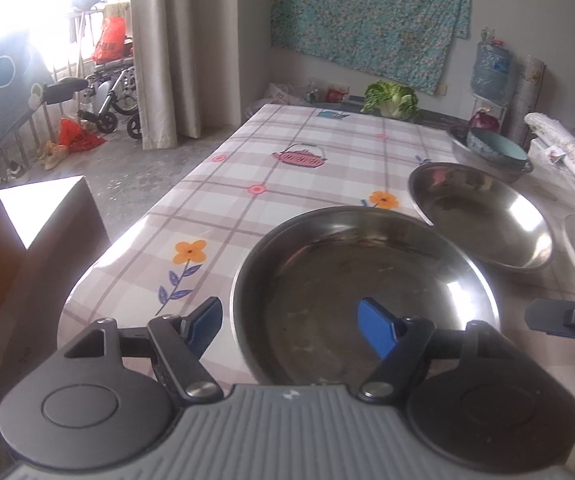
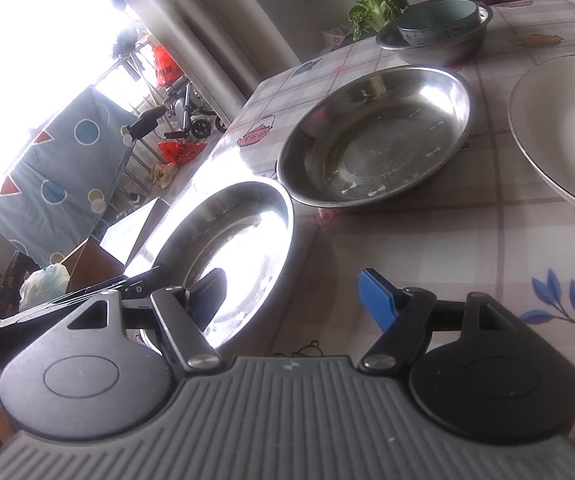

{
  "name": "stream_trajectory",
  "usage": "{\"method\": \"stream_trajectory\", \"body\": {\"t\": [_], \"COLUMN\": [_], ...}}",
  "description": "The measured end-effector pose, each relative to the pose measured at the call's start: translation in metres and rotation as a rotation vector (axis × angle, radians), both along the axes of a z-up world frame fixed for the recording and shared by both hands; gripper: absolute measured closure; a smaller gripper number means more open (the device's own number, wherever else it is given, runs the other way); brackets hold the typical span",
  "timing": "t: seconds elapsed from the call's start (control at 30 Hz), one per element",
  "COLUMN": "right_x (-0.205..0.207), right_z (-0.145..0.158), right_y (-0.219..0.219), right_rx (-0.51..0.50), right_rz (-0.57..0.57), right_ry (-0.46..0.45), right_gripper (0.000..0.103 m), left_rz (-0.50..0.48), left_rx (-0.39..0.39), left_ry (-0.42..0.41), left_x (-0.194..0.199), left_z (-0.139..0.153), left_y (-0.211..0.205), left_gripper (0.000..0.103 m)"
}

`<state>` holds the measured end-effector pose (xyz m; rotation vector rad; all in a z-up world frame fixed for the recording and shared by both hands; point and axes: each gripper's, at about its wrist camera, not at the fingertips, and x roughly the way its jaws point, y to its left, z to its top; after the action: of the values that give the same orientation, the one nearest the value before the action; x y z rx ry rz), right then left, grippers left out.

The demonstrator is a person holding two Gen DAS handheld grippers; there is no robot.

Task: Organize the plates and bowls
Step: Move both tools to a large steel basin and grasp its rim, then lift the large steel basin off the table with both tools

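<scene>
Free room and obstacles on the worktop (image 1: pixel 295 176). Open cloth runs along its left side up to the cabbage (image 1: pixel 391 98) at the far end. The near steel pan (image 1: pixel 363 292) and the second steel pan (image 1: pixel 483 216) lie close together, a narrow strip of cloth between them. Right of the second pan stands the white plate (image 2: pixel 567 128), a wider gap between. Beyond, a blue bowl (image 2: pixel 439 20) sits nested in a steel basin (image 2: pixel 447 50). A cardboard box (image 1: pixel 27 248) flanks the worktop's left edge.

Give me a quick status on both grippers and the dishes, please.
Left gripper open, straddling near steel plate's rim. Right gripper open, empty, beside it. Second steel plate and white plate apart. Nothing blocking.
</scene>
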<state>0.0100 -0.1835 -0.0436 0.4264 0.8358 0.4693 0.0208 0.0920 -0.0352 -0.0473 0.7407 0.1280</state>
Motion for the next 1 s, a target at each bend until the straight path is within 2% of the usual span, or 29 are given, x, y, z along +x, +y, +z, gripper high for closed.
{"method": "stream_trajectory", "body": {"t": [0.13,0.23,0.3,0.33,0.5,0.6,0.77,1.0], "right_x": [0.013,0.024,0.031,0.035,0.047,0.046,0.044,0.030], "right_z": [-0.004,-0.009,-0.012,-0.014,-0.020,-0.021,-0.021,-0.020], "right_y": [0.015,0.027,0.035,0.037,0.042,0.042,0.040,0.031], "right_rx": [-0.027,-0.052,-0.073,-0.083,-0.083,-0.080,-0.072,-0.072], "right_rz": [0.008,0.017,0.015,0.012,0.001,0.008,0.019,0.031], "right_ry": [0.000,0.005,0.006,0.004,0.006,0.002,0.001,0.004], "right_gripper": [0.036,0.045,0.055,0.057,0.083,0.090,0.091,0.091], "left_rz": [0.006,0.003,-0.002,-0.004,0.003,0.008,0.010,-0.034], "left_rx": [-0.011,-0.035,-0.043,-0.045,-0.058,-0.048,-0.067,-0.100], "left_ry": [0.037,0.058,0.078,0.089,0.118,0.119,0.121,0.136], "left_x": [0.009,0.017,0.023,0.026,0.033,0.033,0.032,0.026], "left_z": [-0.008,-0.014,-0.018,-0.020,-0.026,-0.026,-0.024,-0.021], "left_y": [0.008,0.014,0.016,0.016,0.018,0.018,0.021,0.018], "left_gripper": [0.032,0.036,0.044,0.046,0.055,0.063,0.067,0.067]}}
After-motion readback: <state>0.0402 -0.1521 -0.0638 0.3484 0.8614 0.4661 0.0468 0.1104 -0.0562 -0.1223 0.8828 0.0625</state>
